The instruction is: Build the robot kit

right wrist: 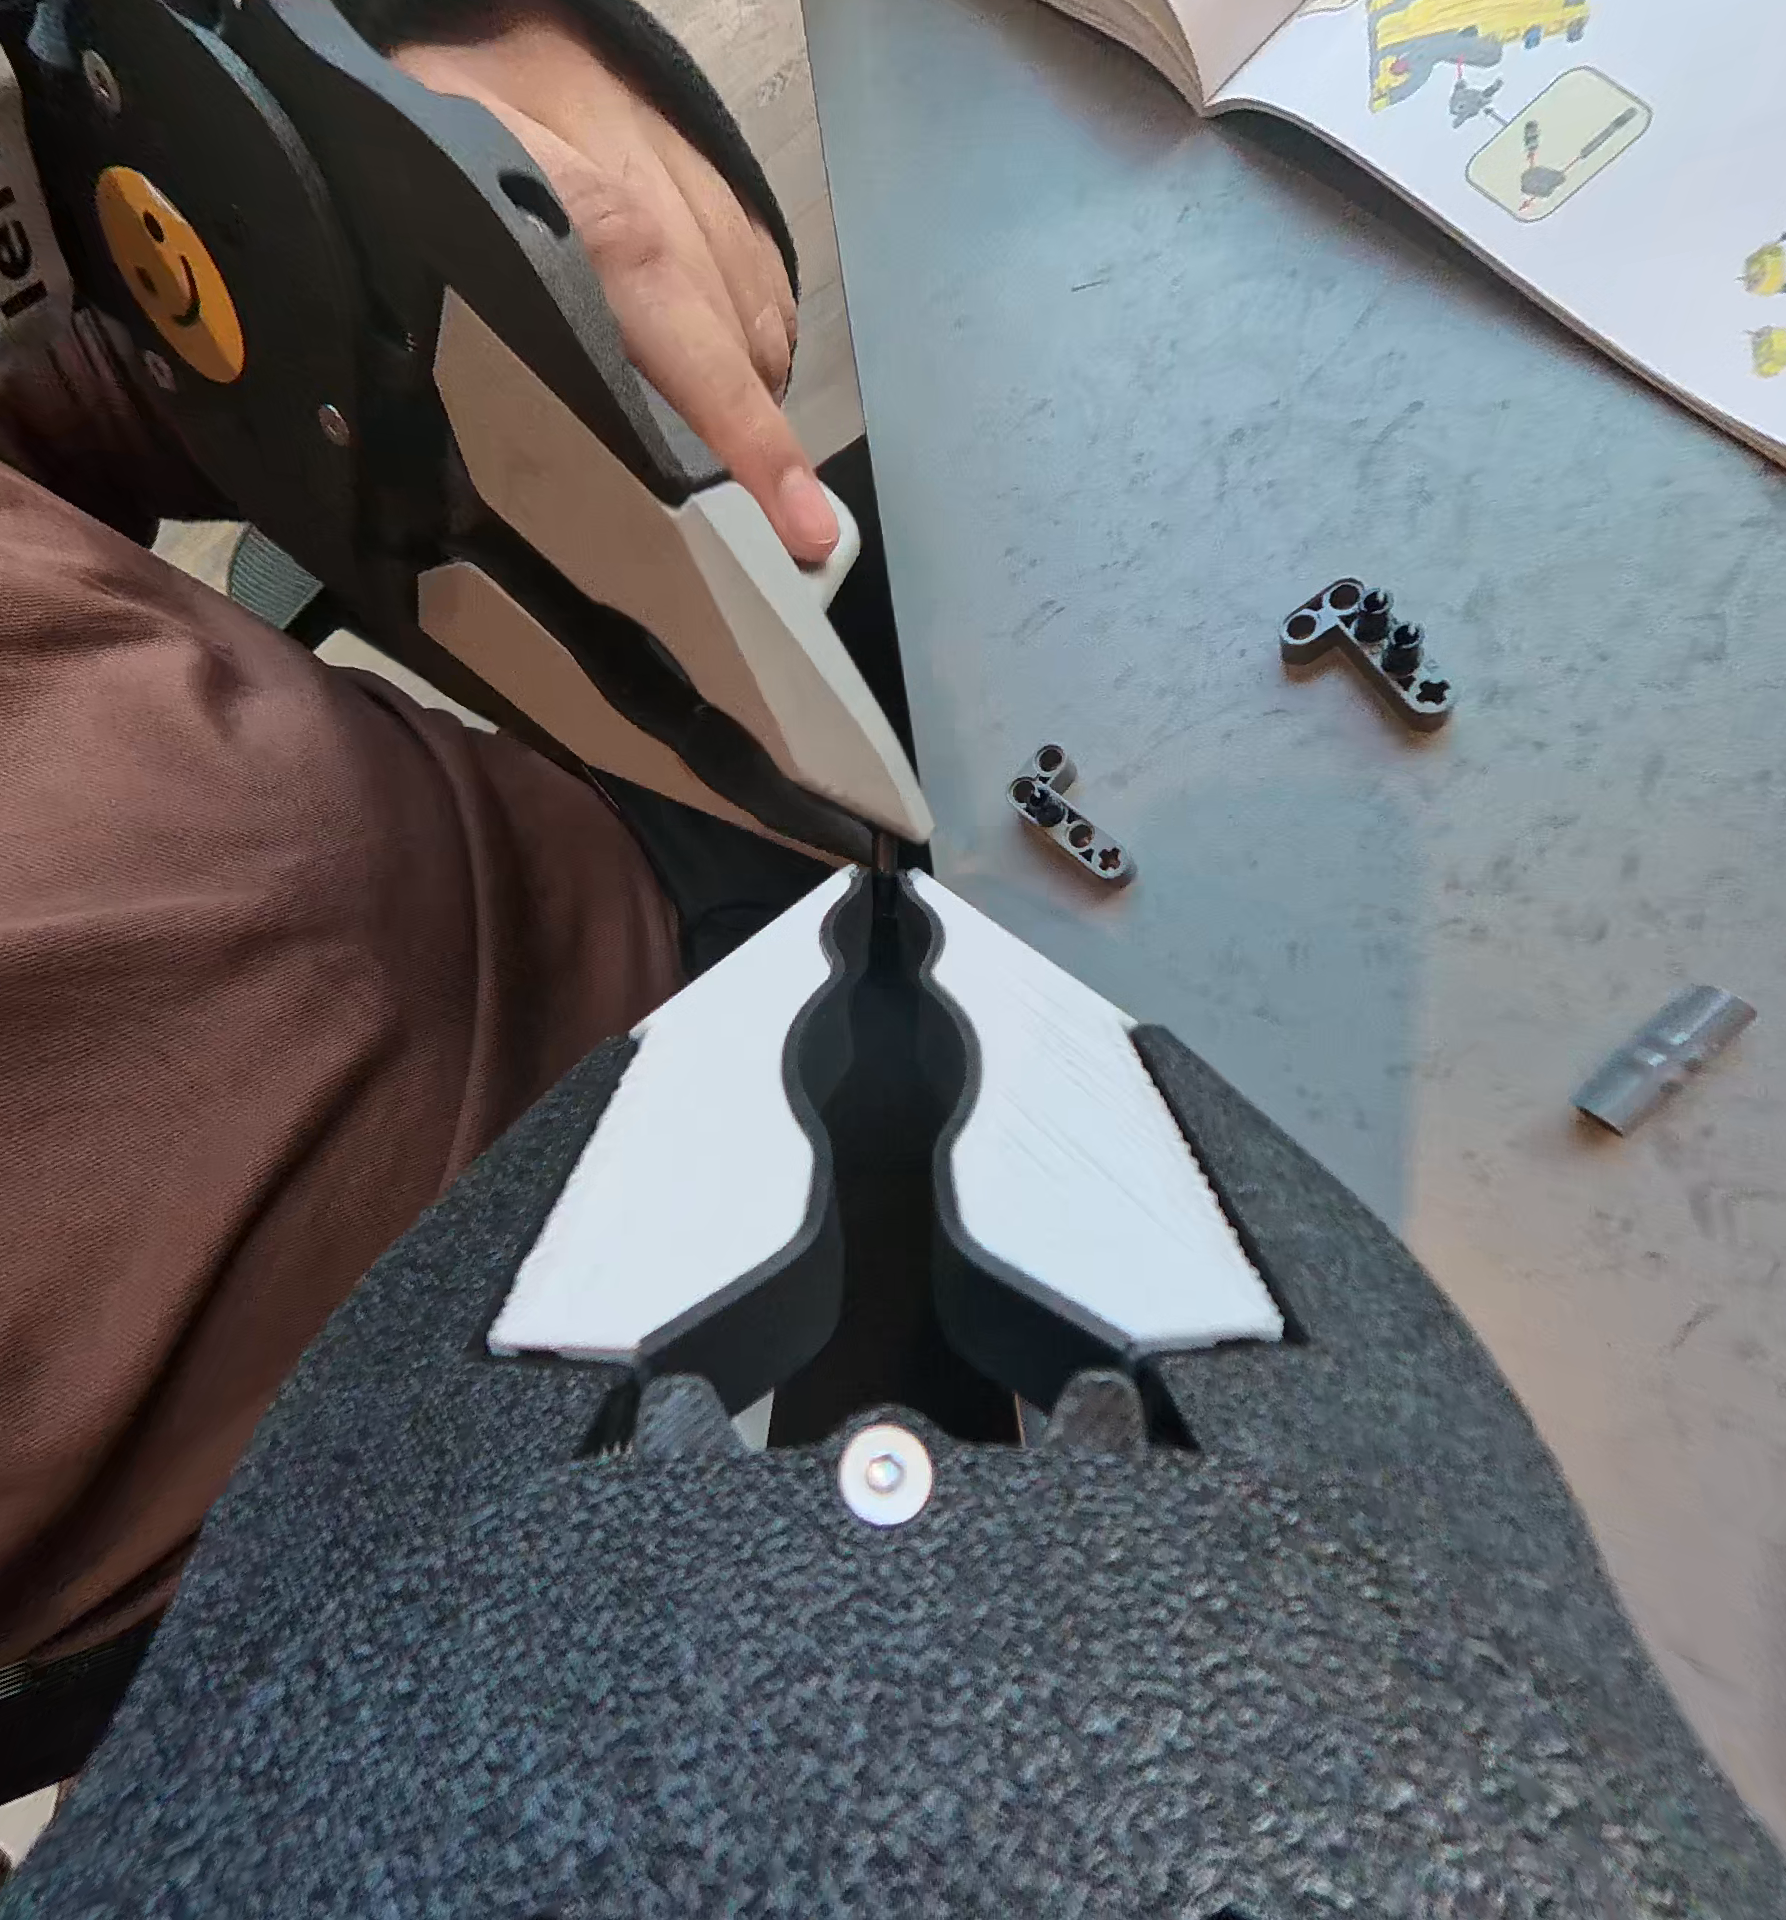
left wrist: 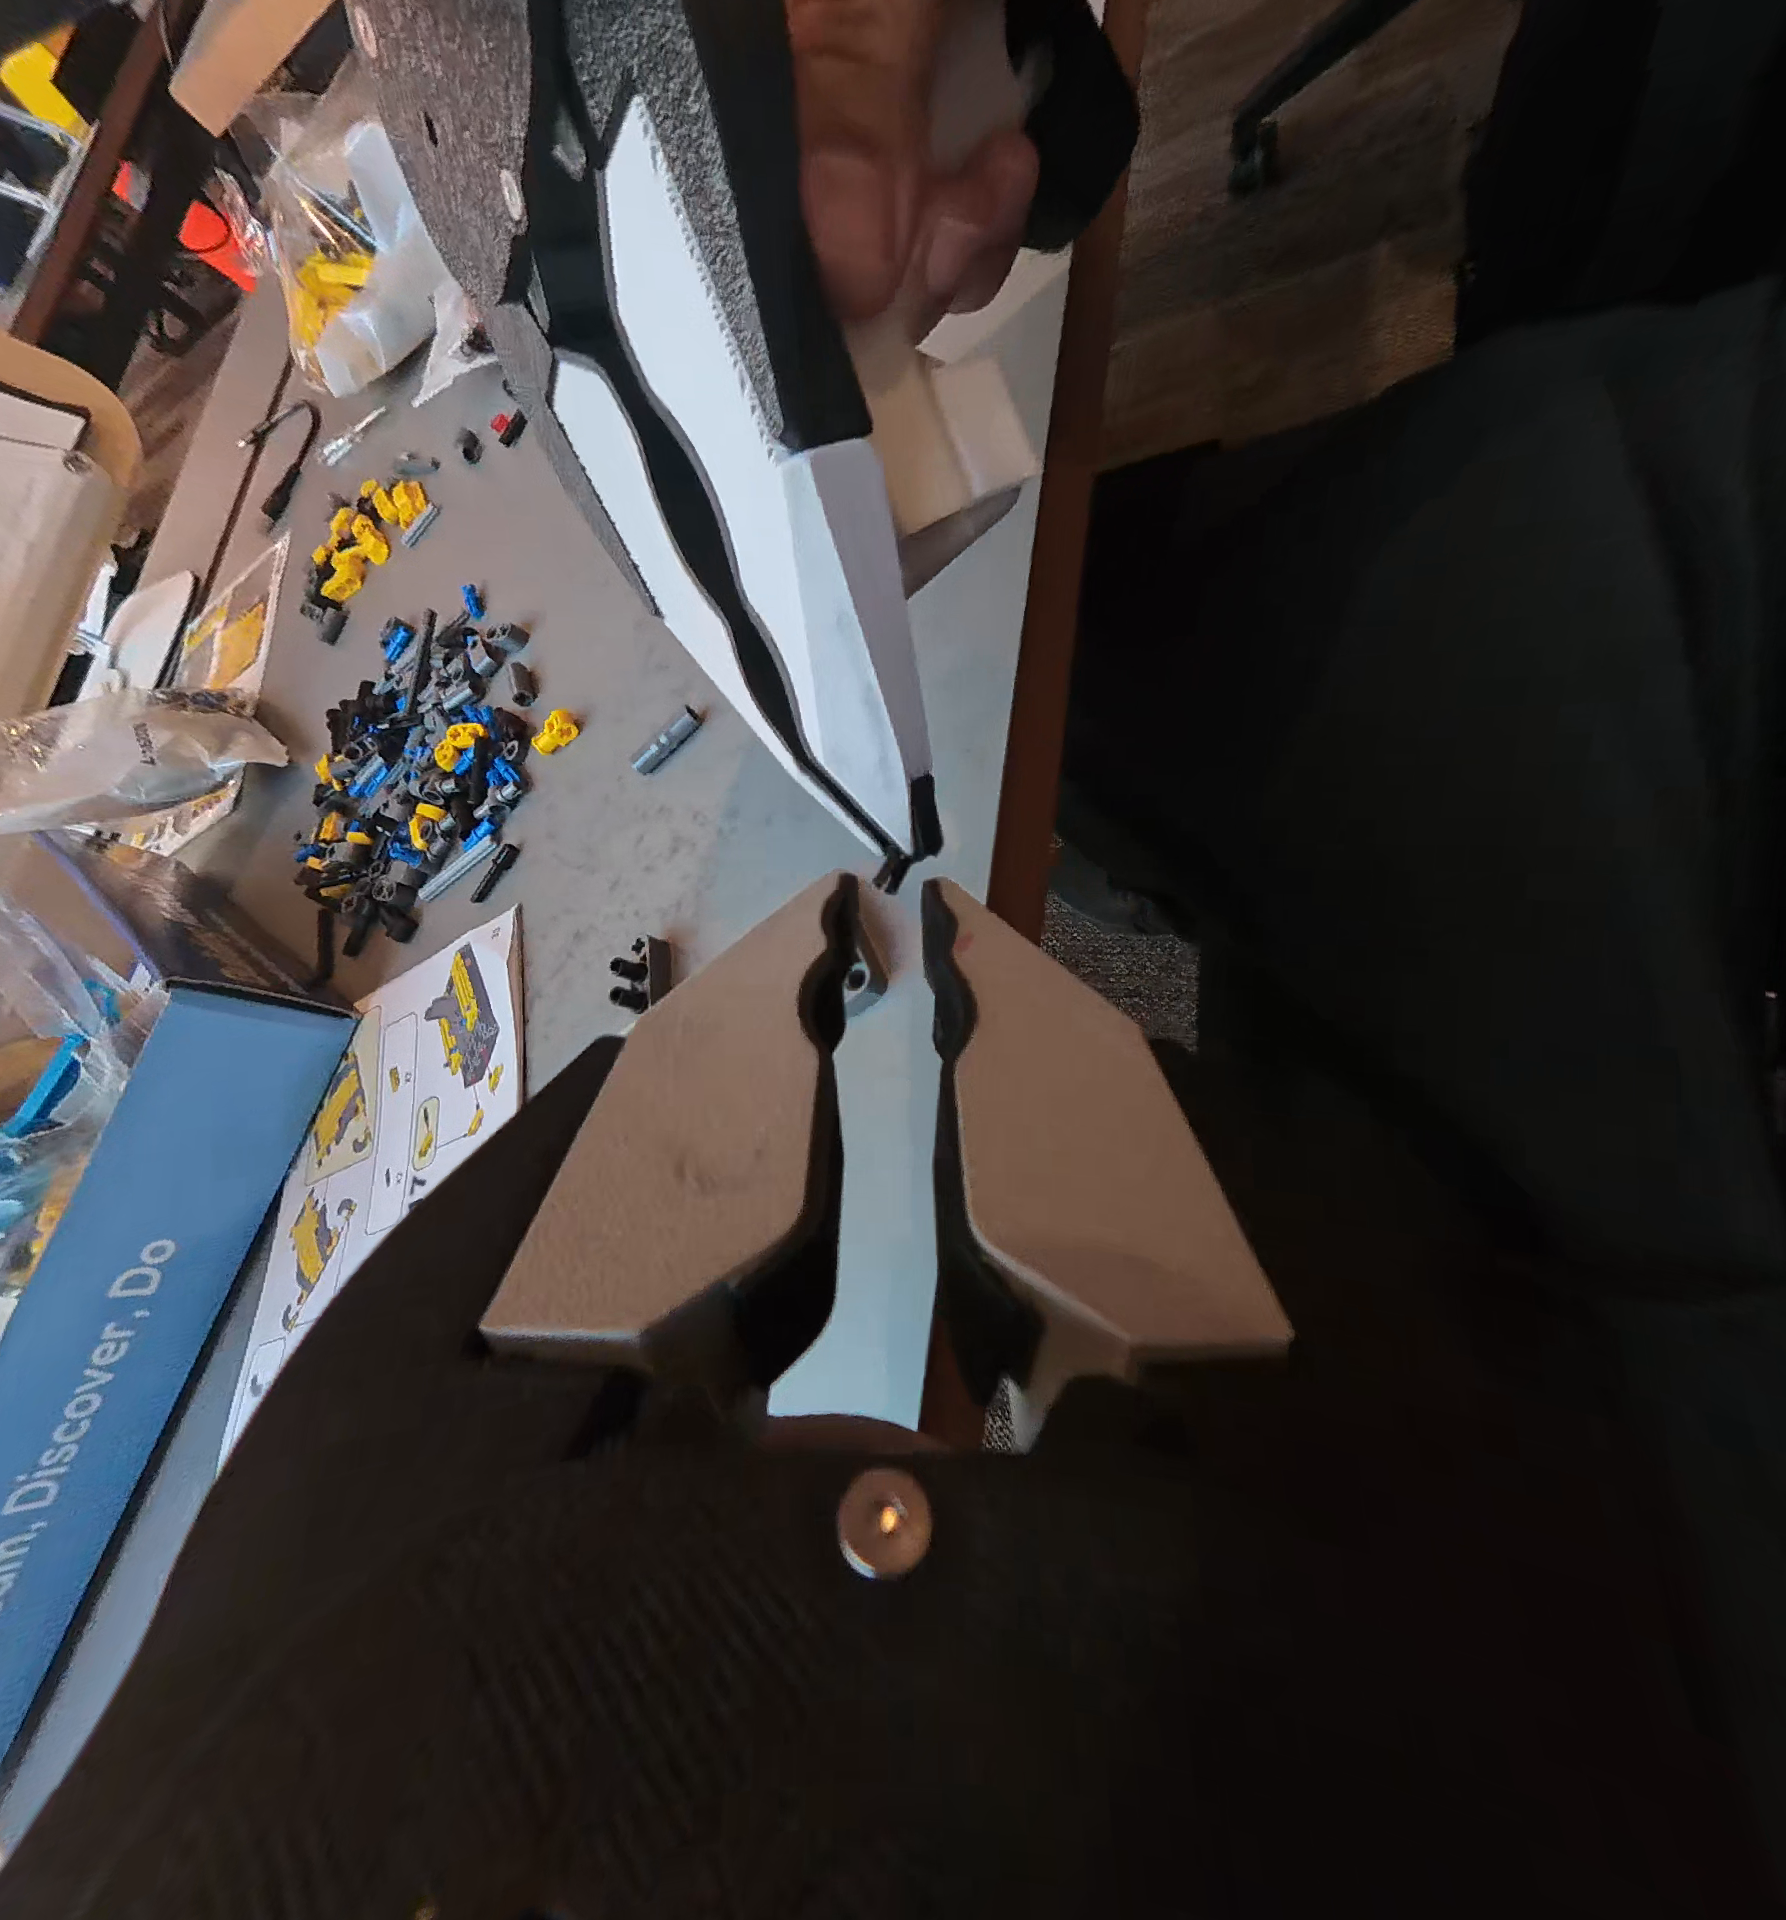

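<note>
My right gripper (right wrist: 881, 881) is shut on a small black pin (right wrist: 884, 896) and holds it at the table's edge, above the floor. In the left wrist view the right gripper (left wrist: 910, 844) comes down from above with the pin (left wrist: 891, 871) sticking out of its tips. My left gripper (left wrist: 891, 885) is narrowly open and empty, its tips on either side of the pin's free end. In the right wrist view the left gripper (right wrist: 894, 836) meets the right one tip to tip. A grey L-shaped beam (right wrist: 1071, 816) lies on the table just beyond and shows through the left fingers' gap (left wrist: 863, 982).
A darker L-beam with pins (right wrist: 1367, 649) and a grey sleeve (right wrist: 1663, 1055) lie on the grey table (right wrist: 1232, 416). A pile of small parts (left wrist: 421, 769), an open instruction booklet (left wrist: 442, 1039), a blue box (left wrist: 110, 1299) and plastic bags lie left. A person's brown clothing (right wrist: 245, 883) is close. Only a small space, under 4 cm, lies between the two pairs of fingers.
</note>
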The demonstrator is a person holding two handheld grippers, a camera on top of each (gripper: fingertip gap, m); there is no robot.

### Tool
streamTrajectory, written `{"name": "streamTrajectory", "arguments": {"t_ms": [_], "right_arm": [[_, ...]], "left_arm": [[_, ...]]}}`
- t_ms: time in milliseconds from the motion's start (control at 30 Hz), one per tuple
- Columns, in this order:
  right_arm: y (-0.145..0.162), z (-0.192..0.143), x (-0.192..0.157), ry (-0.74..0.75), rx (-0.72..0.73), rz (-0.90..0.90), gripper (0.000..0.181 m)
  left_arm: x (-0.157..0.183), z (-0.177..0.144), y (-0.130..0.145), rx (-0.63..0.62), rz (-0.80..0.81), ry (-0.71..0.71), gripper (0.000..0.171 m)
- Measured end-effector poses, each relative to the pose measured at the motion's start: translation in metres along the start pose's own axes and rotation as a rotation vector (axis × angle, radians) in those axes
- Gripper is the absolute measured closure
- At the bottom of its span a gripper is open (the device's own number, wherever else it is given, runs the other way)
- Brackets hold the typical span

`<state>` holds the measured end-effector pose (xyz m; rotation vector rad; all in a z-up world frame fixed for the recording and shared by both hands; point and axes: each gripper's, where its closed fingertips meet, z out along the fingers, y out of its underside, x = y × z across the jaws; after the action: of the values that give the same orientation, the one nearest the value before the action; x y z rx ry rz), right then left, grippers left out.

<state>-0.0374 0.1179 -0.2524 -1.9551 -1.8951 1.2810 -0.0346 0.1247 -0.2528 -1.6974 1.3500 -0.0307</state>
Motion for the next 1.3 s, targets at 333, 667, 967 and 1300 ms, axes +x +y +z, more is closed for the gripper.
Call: {"name": "streamTrajectory", "arguments": {"t_ms": [333, 667, 967, 1300], "right_arm": [[-0.011, -0.008, -0.003, -0.002, 0.068, -0.01, 0.178], [-0.032, -0.041, -0.015, 0.244, 0.146, -0.452, 0.162], [-0.029, -0.037, -0.025, 0.377, 0.076, -0.723, 0.166], [-0.027, -0.036, -0.023, 0.433, 0.032, -0.777, 0.172]], "left_arm": [[-0.007, -0.002, -0.007, 0.051, 0.01, -0.074, 0.17], [-0.028, -0.017, -0.024, 0.247, -0.246, -0.088, 0.17], [-0.02, -0.02, -0.032, 0.302, -0.254, -0.032, 0.17], [-0.019, -0.023, -0.036, 0.339, -0.265, -0.008, 0.17]]}}
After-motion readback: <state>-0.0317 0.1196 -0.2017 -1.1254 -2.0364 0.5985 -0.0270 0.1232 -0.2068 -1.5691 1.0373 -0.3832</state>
